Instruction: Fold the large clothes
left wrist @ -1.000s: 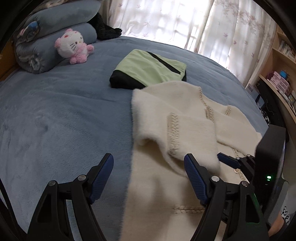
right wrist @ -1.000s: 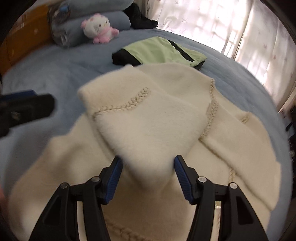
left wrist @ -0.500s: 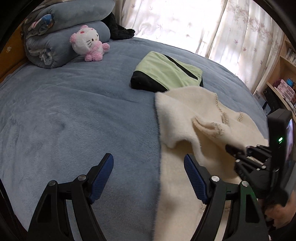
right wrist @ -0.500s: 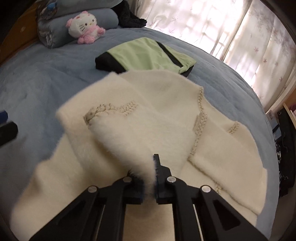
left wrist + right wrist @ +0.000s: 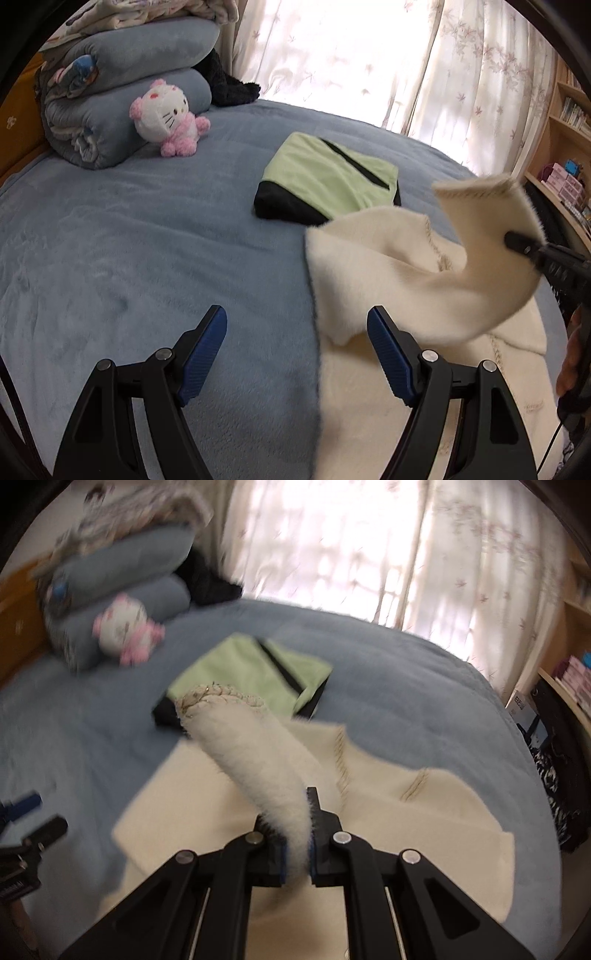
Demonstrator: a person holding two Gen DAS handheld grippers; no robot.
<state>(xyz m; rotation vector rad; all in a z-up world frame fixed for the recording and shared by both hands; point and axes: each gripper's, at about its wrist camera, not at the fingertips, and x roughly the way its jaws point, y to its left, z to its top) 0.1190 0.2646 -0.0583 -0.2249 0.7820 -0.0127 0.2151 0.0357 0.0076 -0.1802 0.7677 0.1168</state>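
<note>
In the left wrist view, your left gripper (image 5: 295, 354) sits at the bottom of the frame with its blue pads spread wide and nothing between them; one pad is over the blue bedspread (image 5: 129, 258), the other over the edge of the cream fleece garment (image 5: 369, 266). That garment lies at the lower right, flat on the bed, with its sleeve (image 5: 480, 229) raised toward the right edge. There your right gripper (image 5: 517, 243) pinches it, cuff end standing up, probably so the sleeve can be carried across the body of the garment. A folded green-and-black garment (image 5: 325, 177) rests just beyond it at centre, likely finished and set aside. The pink and white plush toy (image 5: 166, 118) leans on rolled blankets (image 5: 122, 99) at upper left, well out of the way.

In the right wrist view, blurred, your right gripper (image 5: 295, 834) at bottom centre is clamped on the sleeve (image 5: 251, 746), which rises from the jaws toward the middle of the frame, braided cuff uppermost. The grip is down the sleeve's length, so the cuff flops free. The rest of the cream garment (image 5: 424, 812) spreads beneath across the lower half. Your left gripper (image 5: 33, 819) shows at the left edge, too smeared here to read its jaws.
</note>
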